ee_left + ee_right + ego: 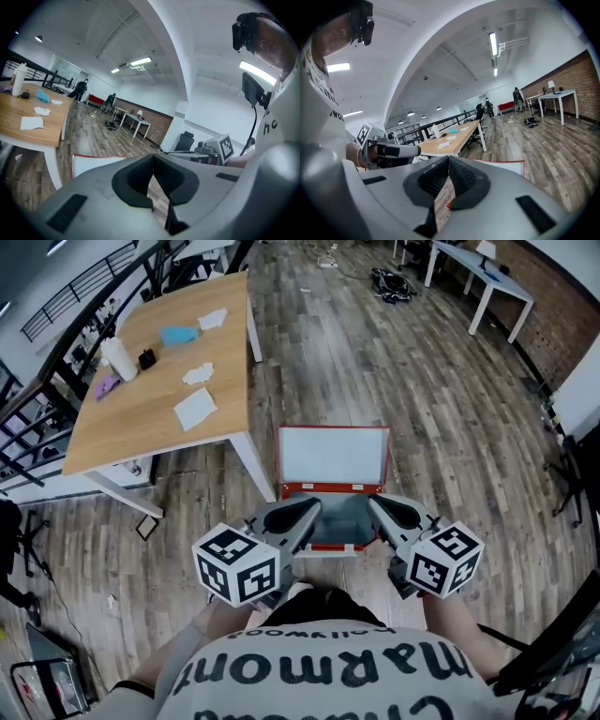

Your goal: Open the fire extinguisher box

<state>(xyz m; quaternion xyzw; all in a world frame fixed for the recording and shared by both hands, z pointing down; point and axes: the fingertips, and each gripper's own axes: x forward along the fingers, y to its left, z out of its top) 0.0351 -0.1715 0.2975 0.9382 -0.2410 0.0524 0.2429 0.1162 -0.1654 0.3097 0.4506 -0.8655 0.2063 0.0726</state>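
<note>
Left gripper view: what are the left tongs (153, 158) doing?

Pressed together with nothing in them; only floor shows below the pads. The right gripper view says the same of the right tongs (448, 159). They are closed tip to tip and empty, with a sliver of red box edge behind them.

And outward from there?

In the head view both sit low in front of the person, noses pointing to twelve o'clock. Their tips lie over the near corners of the fire extinguisher box (330, 490), which lies on the wooden floor (422, 399). I can't tell whether they touch it. Its lid (333, 454) stands up at the far side, pale inner face toward us, so I'd judge the opening done or as good as done.

So what does doing this step well mean?

Leaving it that way. The lid looks near upright — I can't tell if it rests past its balance point — so a knock from either nose could drop it shut. I'd draw both tongs straight back toward six o'clock, low and level, and closed so no jaw catches the red rim.

Anything else nearby?

The table (141, 432) with its paper sheets (195, 409) is off at ten o'clock, well apart from the box.
</note>
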